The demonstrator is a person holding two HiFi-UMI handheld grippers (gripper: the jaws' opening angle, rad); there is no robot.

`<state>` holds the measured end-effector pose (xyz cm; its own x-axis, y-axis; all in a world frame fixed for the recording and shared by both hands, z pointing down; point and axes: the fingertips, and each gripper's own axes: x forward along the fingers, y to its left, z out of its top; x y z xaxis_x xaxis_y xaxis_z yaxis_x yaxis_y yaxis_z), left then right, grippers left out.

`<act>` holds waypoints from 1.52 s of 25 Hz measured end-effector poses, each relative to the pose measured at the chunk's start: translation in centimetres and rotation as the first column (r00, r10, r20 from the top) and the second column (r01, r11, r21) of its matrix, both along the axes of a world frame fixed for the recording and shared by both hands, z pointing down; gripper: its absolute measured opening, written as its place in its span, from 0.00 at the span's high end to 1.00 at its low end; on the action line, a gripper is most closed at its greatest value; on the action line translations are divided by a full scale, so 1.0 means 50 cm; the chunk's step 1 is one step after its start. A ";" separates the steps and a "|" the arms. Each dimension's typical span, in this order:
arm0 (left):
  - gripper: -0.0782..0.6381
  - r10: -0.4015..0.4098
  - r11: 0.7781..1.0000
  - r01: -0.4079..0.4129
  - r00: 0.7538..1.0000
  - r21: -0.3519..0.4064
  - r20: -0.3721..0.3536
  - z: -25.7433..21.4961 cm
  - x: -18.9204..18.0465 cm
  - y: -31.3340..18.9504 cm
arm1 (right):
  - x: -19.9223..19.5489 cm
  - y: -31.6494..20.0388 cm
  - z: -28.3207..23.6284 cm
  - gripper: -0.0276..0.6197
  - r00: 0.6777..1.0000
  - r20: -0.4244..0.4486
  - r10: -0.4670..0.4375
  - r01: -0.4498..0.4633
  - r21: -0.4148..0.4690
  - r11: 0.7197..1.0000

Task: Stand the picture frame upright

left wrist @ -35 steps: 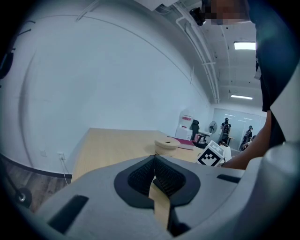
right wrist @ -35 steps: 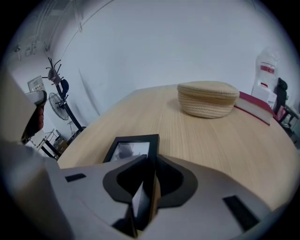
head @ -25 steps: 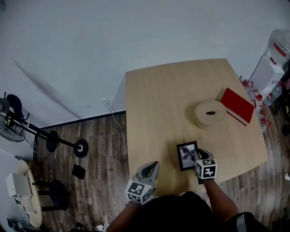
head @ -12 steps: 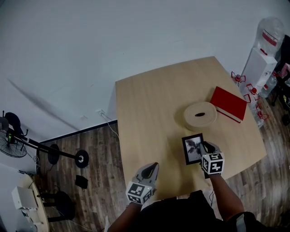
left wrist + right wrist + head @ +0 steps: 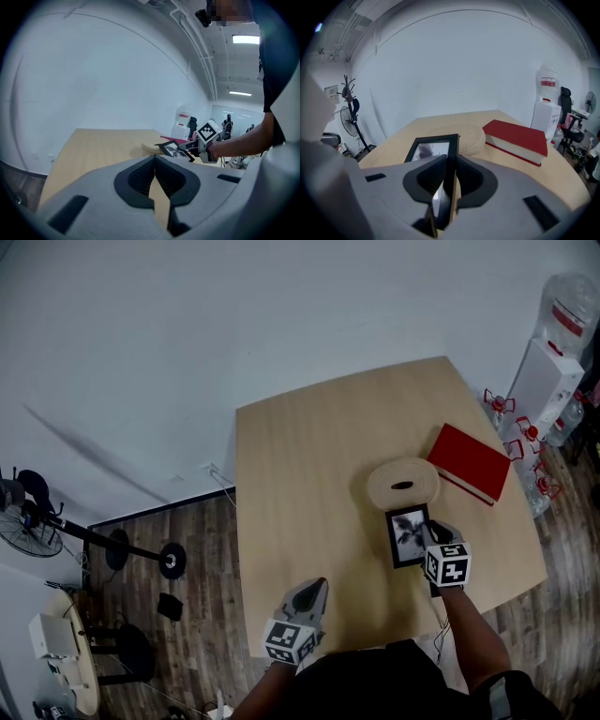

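Note:
The black picture frame point(image 5: 409, 536) with a dark plant print is lifted off the wooden table point(image 5: 309, 493), close to the round woven box point(image 5: 402, 484). My right gripper point(image 5: 431, 538) is shut on the frame's right edge; in the right gripper view the frame point(image 5: 433, 150) runs between both jaws, tilted back. My left gripper point(image 5: 307, 594) hovers by the table's near edge, jaws together with nothing in them point(image 5: 154, 174). From the left gripper view the frame point(image 5: 174, 149) shows held up at the far right.
A red hardcover book point(image 5: 471, 463) lies behind the round box point(image 5: 461, 136), near the table's right corner. A water dispenser point(image 5: 553, 352) stands beyond the table on the right. A fan stand point(image 5: 56, 521) and cables sit on the floor at the left.
My right gripper has carried the frame away from me and to the right, up to the round box. The left gripper stays by the near edge.

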<state>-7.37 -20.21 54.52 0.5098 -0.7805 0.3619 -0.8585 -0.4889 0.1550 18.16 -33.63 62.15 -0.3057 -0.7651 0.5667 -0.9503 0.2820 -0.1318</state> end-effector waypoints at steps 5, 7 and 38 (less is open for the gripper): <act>0.90 -0.031 0.999 0.031 1.000 -0.009 0.002 0.004 0.030 -0.008 | 0.032 -0.028 0.025 0.86 1.000 0.020 -0.008 0.008 -0.018 1.000; 0.90 -0.036 0.999 0.036 0.999 -0.018 0.008 0.011 0.040 -0.011 | 0.037 -0.042 0.037 0.86 1.000 0.021 -0.018 0.018 -0.024 1.000; 0.90 -0.103 0.995 0.104 0.994 -0.013 0.041 0.026 0.083 -0.032 | 0.063 0.010 -0.013 0.82 0.994 0.009 -0.113 0.112 0.064 0.992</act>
<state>-3.23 -21.81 55.82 0.4115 -0.8228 0.3921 -0.9100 -0.3950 0.1261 21.31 -33.15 61.50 -0.3982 -0.7600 0.5137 -0.9106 0.3950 -0.1215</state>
